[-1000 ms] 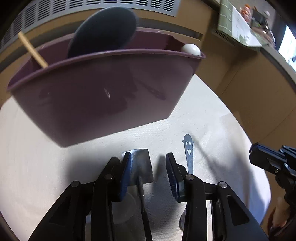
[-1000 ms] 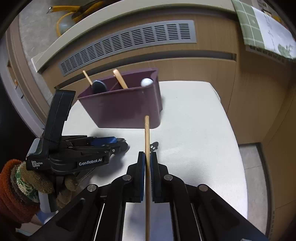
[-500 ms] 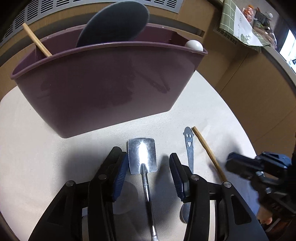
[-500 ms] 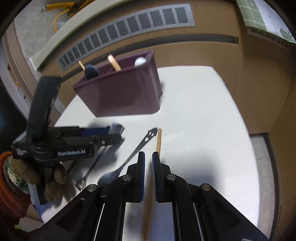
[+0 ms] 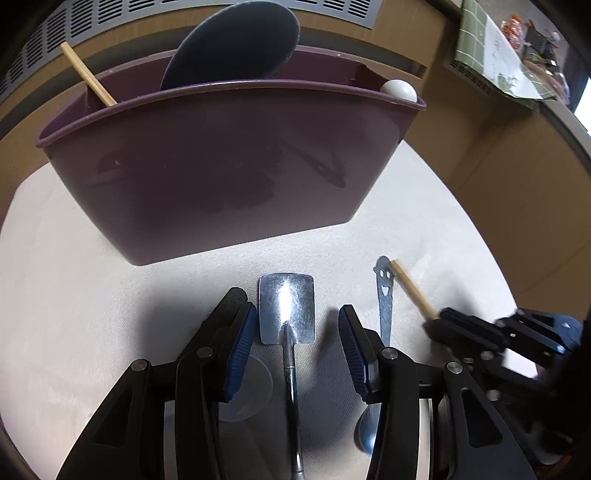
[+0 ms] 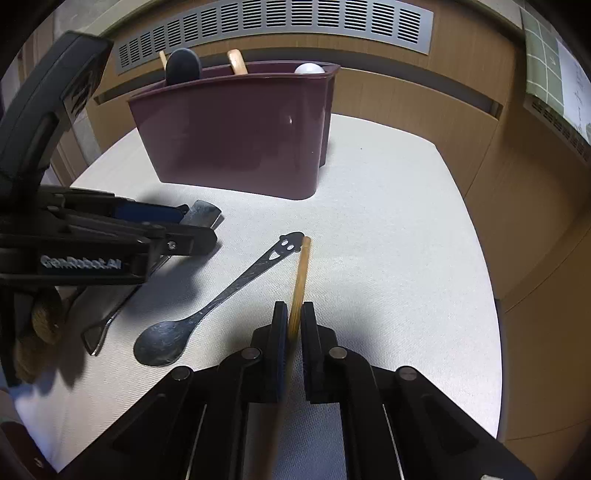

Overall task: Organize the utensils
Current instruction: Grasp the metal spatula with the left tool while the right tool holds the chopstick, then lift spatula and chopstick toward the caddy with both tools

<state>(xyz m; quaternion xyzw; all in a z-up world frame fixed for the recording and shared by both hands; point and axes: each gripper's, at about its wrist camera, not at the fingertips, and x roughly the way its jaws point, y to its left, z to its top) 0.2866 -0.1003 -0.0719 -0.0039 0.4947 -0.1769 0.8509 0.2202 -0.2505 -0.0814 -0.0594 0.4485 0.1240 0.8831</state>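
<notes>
A purple caddy point(image 5: 221, 177) point(image 6: 240, 136) stands on the white table and holds a wooden stick, a dark paddle and a white ball-topped utensil. My left gripper point(image 5: 295, 321) point(image 6: 199, 225) is open, and a metal shovel-shaped spoon point(image 5: 286, 295) lies on the table between its fingers, touching neither pad. A smiley-handled spoon point(image 5: 384, 295) point(image 6: 236, 288) lies to the right of it. My right gripper point(image 6: 294, 314) point(image 5: 439, 321) is shut on a wooden chopstick point(image 6: 301, 273) point(image 5: 410, 288), whose far tip rests beside the smiley end.
Wooden cabinet fronts with a vent grille point(image 6: 273, 22) rise behind the caddy. The table's edge point(image 6: 491, 295) drops off on the right. A gloved hand point(image 6: 40, 317) holds the left gripper. A green checked cloth point(image 5: 476, 40) hangs at the upper right.
My right gripper came down and brought the chopstick from upright in the air to the table beside the smiley spoon, loosening briefly, then shutting again. My left jaws spread wider around the shovel spoon.
</notes>
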